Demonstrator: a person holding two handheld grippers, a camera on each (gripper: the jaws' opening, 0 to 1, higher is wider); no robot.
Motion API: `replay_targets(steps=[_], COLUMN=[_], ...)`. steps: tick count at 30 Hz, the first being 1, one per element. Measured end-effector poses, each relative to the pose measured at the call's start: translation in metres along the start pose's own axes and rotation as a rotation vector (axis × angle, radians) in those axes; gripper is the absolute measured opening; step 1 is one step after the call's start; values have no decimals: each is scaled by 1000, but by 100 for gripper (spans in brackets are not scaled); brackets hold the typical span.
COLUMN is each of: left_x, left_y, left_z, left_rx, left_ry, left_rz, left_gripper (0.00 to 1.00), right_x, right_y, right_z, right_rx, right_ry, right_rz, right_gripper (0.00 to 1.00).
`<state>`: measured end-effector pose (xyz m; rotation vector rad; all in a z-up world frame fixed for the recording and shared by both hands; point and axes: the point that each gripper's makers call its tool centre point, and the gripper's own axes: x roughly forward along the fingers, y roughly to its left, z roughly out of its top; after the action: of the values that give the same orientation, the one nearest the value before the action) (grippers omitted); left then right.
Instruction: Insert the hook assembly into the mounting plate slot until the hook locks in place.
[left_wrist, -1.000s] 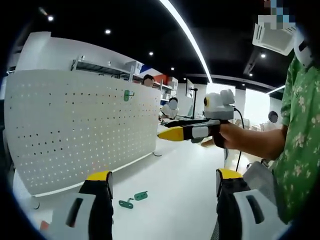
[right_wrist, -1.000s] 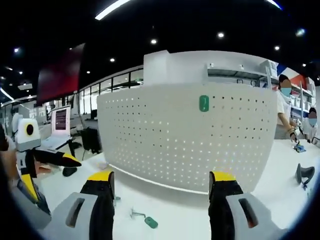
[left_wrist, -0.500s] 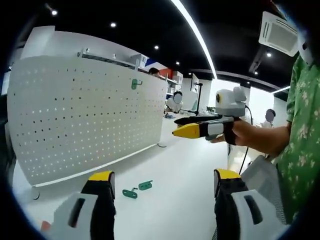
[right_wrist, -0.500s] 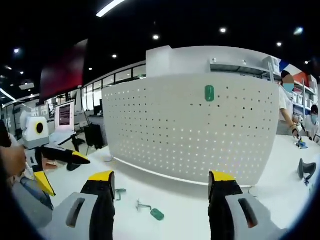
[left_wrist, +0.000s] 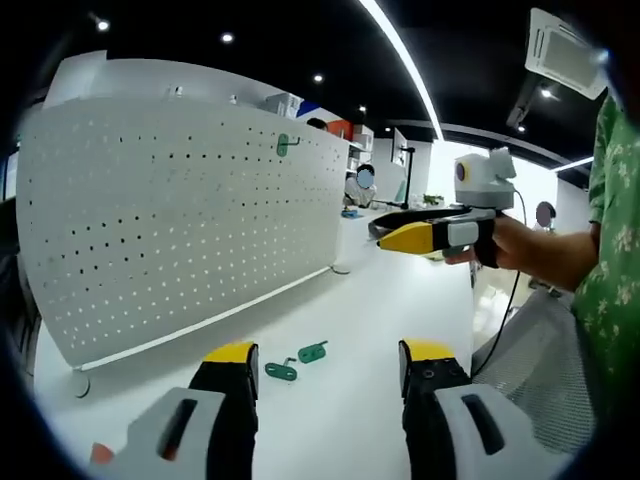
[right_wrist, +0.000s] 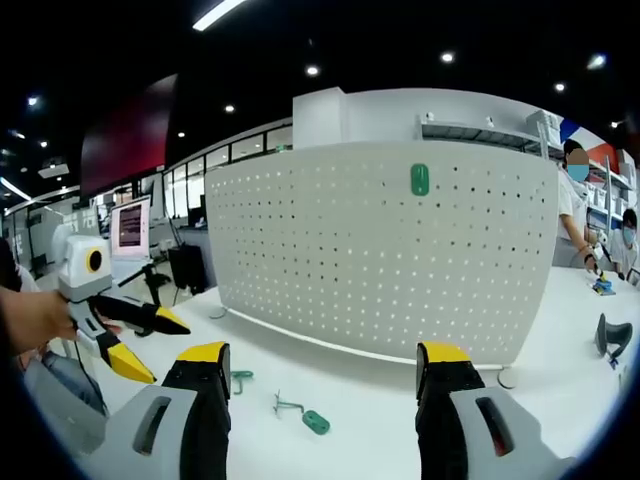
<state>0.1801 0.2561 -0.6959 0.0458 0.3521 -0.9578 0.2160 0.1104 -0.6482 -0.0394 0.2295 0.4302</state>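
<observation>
Left gripper (left_wrist: 322, 362): fingers released, nothing between them, hovering above the white tabletop (left_wrist: 370, 310). Right gripper (right_wrist: 322, 367): same, fingers spread wide and empty, raised off the tabletop.

In the left gripper view, two green hook assemblies lie loose on the tabletop just past the fingertips: near hook (left_wrist: 281, 371) at about 11 o'clock of the gap, far hook (left_wrist: 313, 351) right behind it, close together, can't tell if touching. The white perforated mounting plate (left_wrist: 180, 210) stands upright on the tabletop, running from 9 o'clock toward 1 o'clock. One green mounted hook (left_wrist: 287, 145) already sits in the plate near its top edge, around 12 o'clock. The loose hooks are near the foot of the plate but apart from it.

The right gripper also shows in this view at 2–3 o'clock, held in a hand (left_wrist: 500, 245), yellow-tipped fingers pointing toward the plate, above the tabletop. Green patterned sleeve (left_wrist: 615, 250) at the 3 o'clock edge.

In the right gripper view, the plate faces the camera almost square-on, mounted hook at 12 o'clock, high on the plate. On the tabletop between the fingers, one hook with a metal wire end lies at 6–7 o'clock; the other is partly hidden behind the left finger. The left gripper comes in at 9 o'clock, held up, fingers parted. People stand behind the plate at 3 o'clock.
</observation>
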Motion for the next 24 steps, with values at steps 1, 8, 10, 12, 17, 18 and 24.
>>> replay_targets(steps=[1,8,10,12,17,18,24], left_x=[1,8,10,12,16,17,23], left_y=[3,22,25,26,37,39,52], left_z=[-2,-13,-17,-18,-27,-29,-41], left_rx=[9,22,18,24,52,51,52], left_ry=[9,51,64,71,108,114,153], left_rz=[10,50,48,46,77,80,99], left_gripper=[58,50,47,47,41,39,35], right_x=[0,0,0,0,0,0,2], right_y=[0,-1,-1,-1,-2,-2,-2], right_z=[-1,-1,-1,-1,-3,-4,-6], right_rx=[0,1,2,0,0,-1,-4], right_ry=[2,2,1,3,8,9,17], right_rz=[-1,-1,1,1,0,0,3], right_gripper=[77,76,76,76,76,76,76])
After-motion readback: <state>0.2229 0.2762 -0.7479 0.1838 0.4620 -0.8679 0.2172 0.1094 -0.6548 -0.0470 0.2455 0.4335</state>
